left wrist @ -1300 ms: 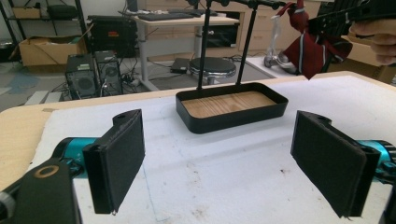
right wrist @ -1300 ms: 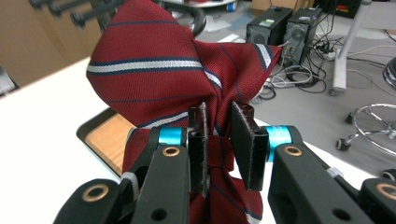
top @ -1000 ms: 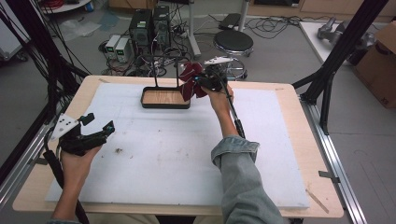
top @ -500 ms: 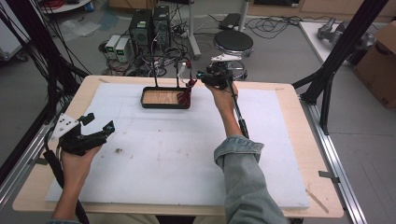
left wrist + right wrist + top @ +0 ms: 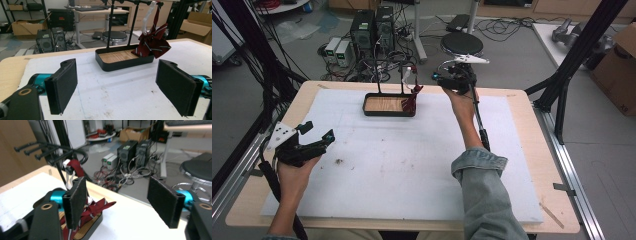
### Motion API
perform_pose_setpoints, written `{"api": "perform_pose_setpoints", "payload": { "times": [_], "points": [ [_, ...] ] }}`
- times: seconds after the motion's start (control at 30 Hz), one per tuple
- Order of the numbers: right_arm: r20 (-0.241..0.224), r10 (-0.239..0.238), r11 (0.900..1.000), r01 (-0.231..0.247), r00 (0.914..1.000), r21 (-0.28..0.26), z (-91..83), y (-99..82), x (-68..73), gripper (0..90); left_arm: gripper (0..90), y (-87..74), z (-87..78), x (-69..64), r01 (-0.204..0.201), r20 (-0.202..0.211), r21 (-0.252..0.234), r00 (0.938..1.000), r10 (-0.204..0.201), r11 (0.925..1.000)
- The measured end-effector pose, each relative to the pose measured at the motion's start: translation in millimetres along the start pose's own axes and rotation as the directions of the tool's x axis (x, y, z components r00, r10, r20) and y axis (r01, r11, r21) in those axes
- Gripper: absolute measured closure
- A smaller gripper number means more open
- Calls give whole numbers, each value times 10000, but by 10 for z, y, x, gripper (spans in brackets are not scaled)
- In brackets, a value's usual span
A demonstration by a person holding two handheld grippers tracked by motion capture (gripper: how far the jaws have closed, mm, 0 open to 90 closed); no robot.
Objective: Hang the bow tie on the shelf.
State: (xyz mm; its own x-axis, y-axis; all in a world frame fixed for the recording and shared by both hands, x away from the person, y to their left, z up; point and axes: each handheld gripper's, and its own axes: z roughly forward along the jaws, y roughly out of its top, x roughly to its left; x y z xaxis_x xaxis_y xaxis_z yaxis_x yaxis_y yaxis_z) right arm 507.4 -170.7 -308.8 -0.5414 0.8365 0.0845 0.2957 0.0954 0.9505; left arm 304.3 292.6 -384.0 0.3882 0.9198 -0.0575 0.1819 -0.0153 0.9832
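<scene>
The left gripper (image 5: 314,145) rests unmoved on the counter's (image 5: 422,165) near left, fingers apart and empty. Farther back, the right gripper (image 5: 451,79) has let go of the maroon cloth (image 5: 412,95), now hanging from the rack (image 5: 390,85) into its tray; its fingers have just been opening, hand raised beside it
</scene>
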Motion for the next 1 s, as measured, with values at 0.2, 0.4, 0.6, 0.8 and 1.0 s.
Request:
{"api": "perform_pose_setpoints", "payload": {
  "times": [0.2,0.4,0.6,0.8,1.0],
  "points": [
    [294,276,9983,-260,9992,-522,-314,-8,-96,207,179,-40,30,-27,-61,44,184,10000,60,9998],
    [697,69,9951,0,9975,-985,-680,-69,-185,134,179,-45,58,-61,-159,93,258,9998,156,9995],
    [924,-3,9924,116,9957,-1223,-1074,-203,-278,121,179,-61,92,-85,-215,144,347,9997,210,9992],
    [1189,56,9897,115,9929,-1424,-1480,-400,-335,121,179,-98,119,-138,-443,182,546,9989,433,9975],
    [1249,360,9831,-126,9915,-1829,-1810,-649,-362,118,178,-119,116,-133,-403,100,614,9992,397,9973]
  ]
}}
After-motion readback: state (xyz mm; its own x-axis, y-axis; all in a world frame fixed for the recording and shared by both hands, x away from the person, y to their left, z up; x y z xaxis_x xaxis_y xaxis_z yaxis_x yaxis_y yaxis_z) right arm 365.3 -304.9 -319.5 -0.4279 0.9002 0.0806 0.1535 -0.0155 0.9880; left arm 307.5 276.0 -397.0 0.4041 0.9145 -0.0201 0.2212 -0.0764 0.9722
